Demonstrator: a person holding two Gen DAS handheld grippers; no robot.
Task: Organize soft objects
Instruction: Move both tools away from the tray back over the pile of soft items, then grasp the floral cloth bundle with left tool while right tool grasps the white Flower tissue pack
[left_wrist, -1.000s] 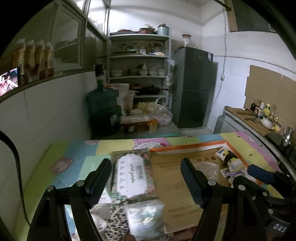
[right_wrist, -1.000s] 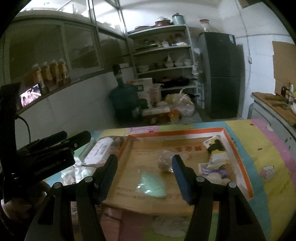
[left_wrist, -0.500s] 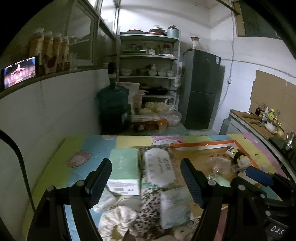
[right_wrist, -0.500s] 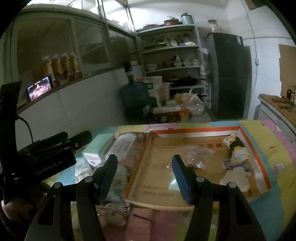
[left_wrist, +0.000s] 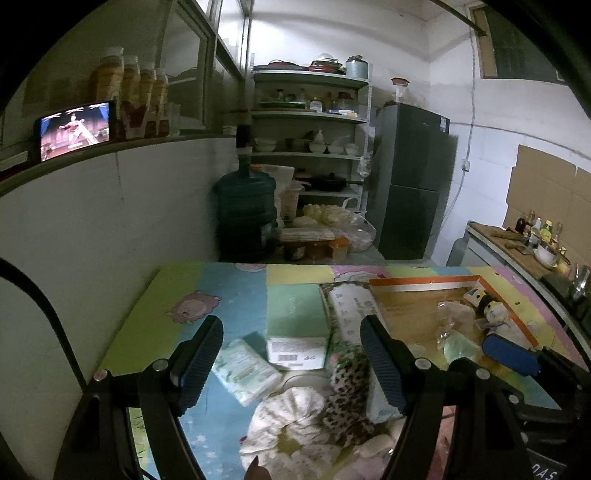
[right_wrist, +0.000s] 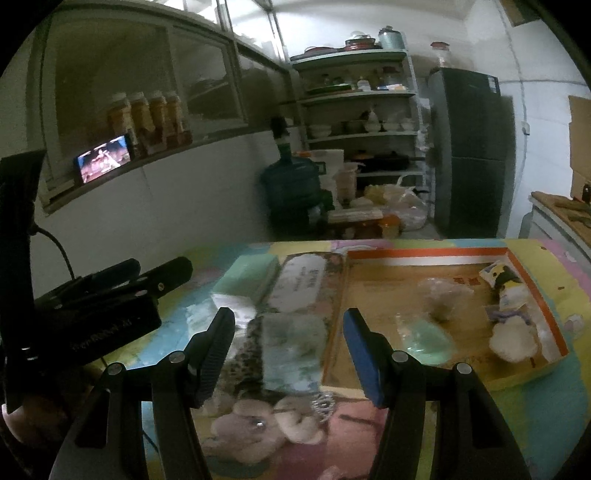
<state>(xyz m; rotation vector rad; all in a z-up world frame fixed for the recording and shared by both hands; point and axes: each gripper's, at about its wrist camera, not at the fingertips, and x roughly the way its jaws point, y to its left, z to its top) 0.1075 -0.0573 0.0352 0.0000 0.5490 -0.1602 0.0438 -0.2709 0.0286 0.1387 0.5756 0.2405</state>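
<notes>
Soft toys (right_wrist: 258, 424) blur, cut off behind right claw (right_wrist: 290, 354).

The left gripper (left_wrist: 290, 360) consists of two black angular arms fastened with silver round-head screws, each ending in a ribbed dark-blue finger pad (left_wrist: 380, 363); a black cable (left_wrist: 55, 325) arcs along its left side. The right gripper (right_wrist: 288, 349) is of identical construction, with black arms, silver screws and blue pads (right_wrist: 360, 356). White lettering, too blurred to read, marks the black housings.

Tissue packs (left_wrist: 297, 323), a leopard-print cloth (left_wrist: 347, 391) and plush toys (right_wrist: 266, 424) lie heaped beside the cardboard tray (right_wrist: 424, 256).
</notes>
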